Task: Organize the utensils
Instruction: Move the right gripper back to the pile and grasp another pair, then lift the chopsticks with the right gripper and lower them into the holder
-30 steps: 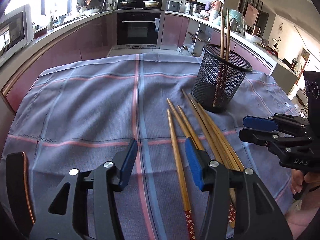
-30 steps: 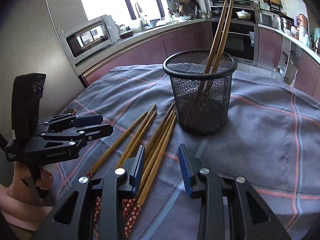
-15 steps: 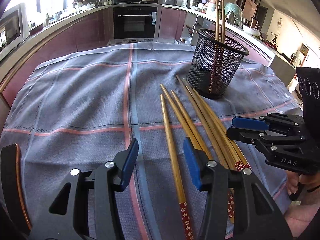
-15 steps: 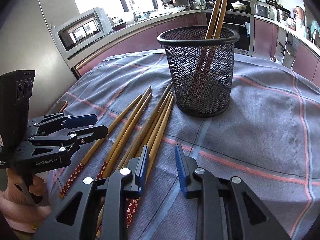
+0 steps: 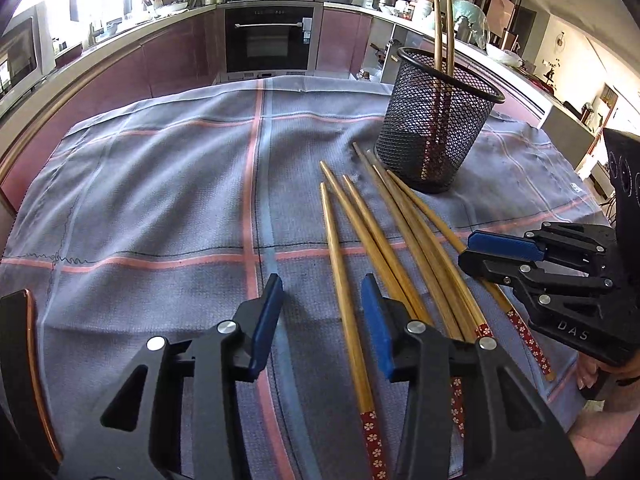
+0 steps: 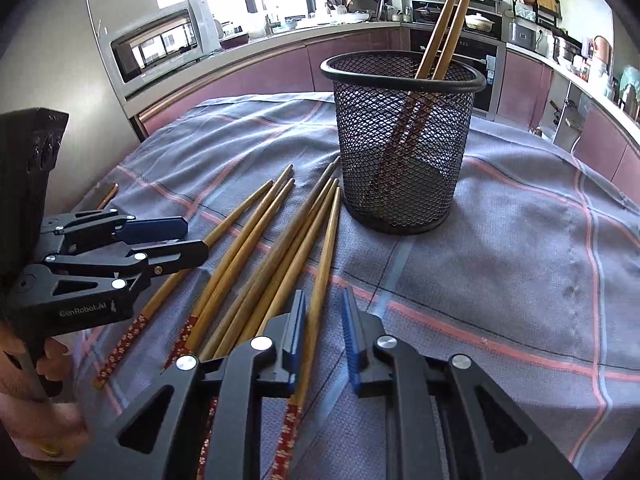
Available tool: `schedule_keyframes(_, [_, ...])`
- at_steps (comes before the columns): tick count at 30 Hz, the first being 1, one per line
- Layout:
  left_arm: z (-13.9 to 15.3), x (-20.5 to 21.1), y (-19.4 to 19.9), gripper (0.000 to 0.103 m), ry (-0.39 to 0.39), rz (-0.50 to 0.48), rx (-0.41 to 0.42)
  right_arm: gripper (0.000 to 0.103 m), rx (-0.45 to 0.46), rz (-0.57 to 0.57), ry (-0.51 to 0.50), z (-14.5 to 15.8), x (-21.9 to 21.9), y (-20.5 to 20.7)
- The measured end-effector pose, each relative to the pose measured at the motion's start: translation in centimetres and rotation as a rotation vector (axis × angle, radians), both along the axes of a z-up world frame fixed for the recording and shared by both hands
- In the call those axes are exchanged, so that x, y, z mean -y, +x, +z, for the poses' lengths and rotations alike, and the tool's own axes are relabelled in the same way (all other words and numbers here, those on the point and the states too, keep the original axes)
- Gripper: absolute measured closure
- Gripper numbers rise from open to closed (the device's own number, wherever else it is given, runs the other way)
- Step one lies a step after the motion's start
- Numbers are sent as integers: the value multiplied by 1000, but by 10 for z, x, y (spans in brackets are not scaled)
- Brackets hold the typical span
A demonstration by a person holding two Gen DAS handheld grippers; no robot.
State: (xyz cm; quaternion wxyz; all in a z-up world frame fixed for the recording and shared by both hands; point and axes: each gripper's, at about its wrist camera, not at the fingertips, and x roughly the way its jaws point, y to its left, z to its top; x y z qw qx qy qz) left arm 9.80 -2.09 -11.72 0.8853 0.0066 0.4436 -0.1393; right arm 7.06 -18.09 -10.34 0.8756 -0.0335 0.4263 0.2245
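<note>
Six chopsticks (image 6: 276, 256) lie fanned on the cloth (image 5: 160, 200) beside the mesh cup (image 6: 402, 152), which holds two more. Left gripper (image 5: 320, 320) gapes empty; right gripper (image 6: 324, 336) straddles one chopstick, jaws apart.

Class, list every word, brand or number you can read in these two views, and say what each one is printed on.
"DAS": side of the right gripper, left wrist view; any further letters are hidden.
"GenRobot.AI": side of the left gripper, right wrist view.
Tag on the tablecloth edge: too small to read.
Oven panel: blurred.
</note>
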Motion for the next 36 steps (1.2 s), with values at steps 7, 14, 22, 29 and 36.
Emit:
schedule_keyframes(7, [-1,6,6,64,21,-6,1,87,14,2,-37,0,-9,5])
schedule_keyframes(14, [-1,9,12,79,31,-5,0,88,25,9,-53,0,-14,9])
schedule_keyframes(22, [-4,5,11,94,-8,4,-9,96,-1,5,-4,-1,-7,10])
schedule_keyframes(29, [-3,2,7,95,-47,8,-16,98,-19,9,51,2,5,6])
schedule_keyframes(36, [7,-3,0,95,-73,2,2,98,-10,28,122,11,12,0])
